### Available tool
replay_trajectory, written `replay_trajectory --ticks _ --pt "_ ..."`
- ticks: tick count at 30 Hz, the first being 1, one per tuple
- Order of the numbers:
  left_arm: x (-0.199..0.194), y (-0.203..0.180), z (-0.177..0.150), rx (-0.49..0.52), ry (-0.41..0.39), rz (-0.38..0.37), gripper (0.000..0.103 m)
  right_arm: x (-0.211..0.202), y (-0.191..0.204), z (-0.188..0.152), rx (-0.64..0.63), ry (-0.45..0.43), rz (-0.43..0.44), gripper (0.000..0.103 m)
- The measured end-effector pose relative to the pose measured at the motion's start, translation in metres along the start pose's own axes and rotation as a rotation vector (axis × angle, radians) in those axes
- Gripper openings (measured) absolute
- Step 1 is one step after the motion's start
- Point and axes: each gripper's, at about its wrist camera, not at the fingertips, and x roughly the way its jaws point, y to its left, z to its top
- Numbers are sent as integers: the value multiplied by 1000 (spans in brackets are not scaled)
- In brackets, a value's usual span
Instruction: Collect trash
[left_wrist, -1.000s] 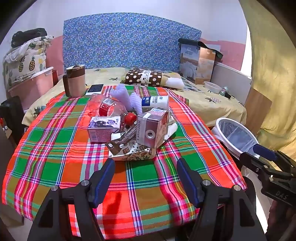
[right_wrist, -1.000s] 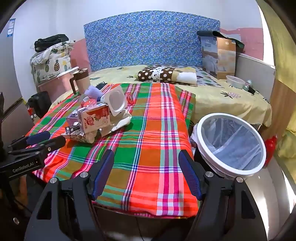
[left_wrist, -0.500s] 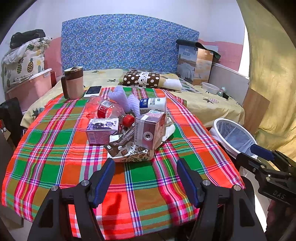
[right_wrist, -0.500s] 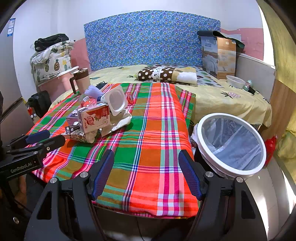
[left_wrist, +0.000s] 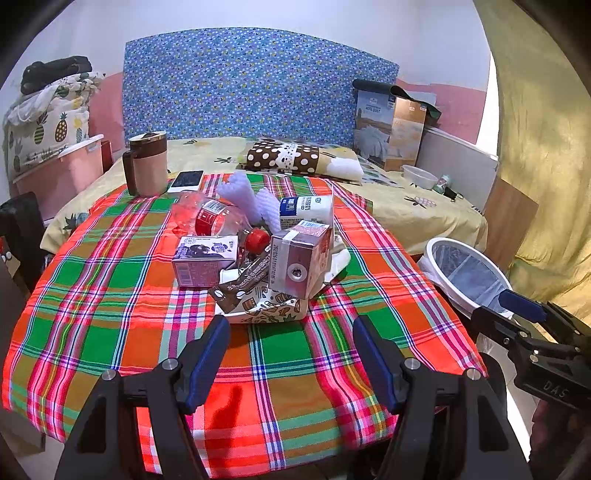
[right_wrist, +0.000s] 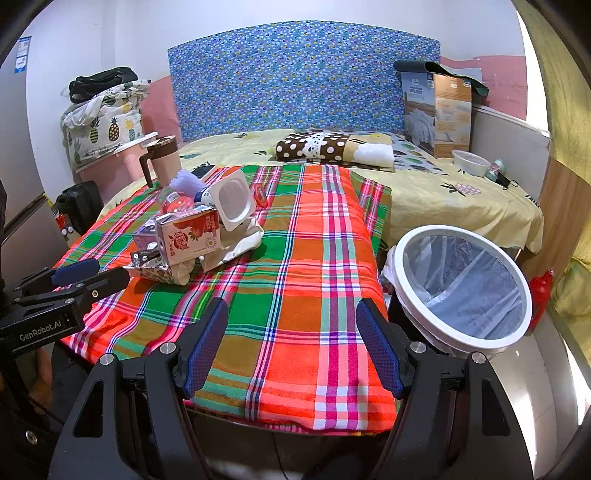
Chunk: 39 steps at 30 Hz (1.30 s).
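Observation:
A heap of trash sits mid-table on the plaid cloth (left_wrist: 110, 295): a strawberry milk carton (left_wrist: 301, 262), a purple carton (left_wrist: 205, 260), a crushed plastic bottle (left_wrist: 210, 218), a brown wrapper (left_wrist: 240, 288), a white yogurt cup (left_wrist: 304, 210) and a printed paper tray (left_wrist: 266, 310). The carton (right_wrist: 188, 236) and cup (right_wrist: 232, 201) also show in the right wrist view. My left gripper (left_wrist: 290, 354) is open and empty just before the heap. My right gripper (right_wrist: 291, 347) is open and empty over the table's near edge. A white-rimmed bin with a liner (right_wrist: 461, 288) stands right of the table.
A brown-lidded mug (left_wrist: 146, 164) and a phone (left_wrist: 186, 181) sit at the table's far left. A bed with a dotted pillow (left_wrist: 288, 158), a boxed quilt (left_wrist: 389, 129) and a small bowl (left_wrist: 419, 177) lies behind. A pink storage box (left_wrist: 59, 173) stands at left.
The left wrist view has shifted slightly; the trash heap sits a little further left in frame. Both grippers stay open and empty. The right view is nearly unchanged.

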Motion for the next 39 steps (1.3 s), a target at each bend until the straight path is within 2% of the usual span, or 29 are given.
replay_trajectory --ticks 39 --pt "8 2 -5 -3 9 -9 69 3 2 -2 2 4 1 73"
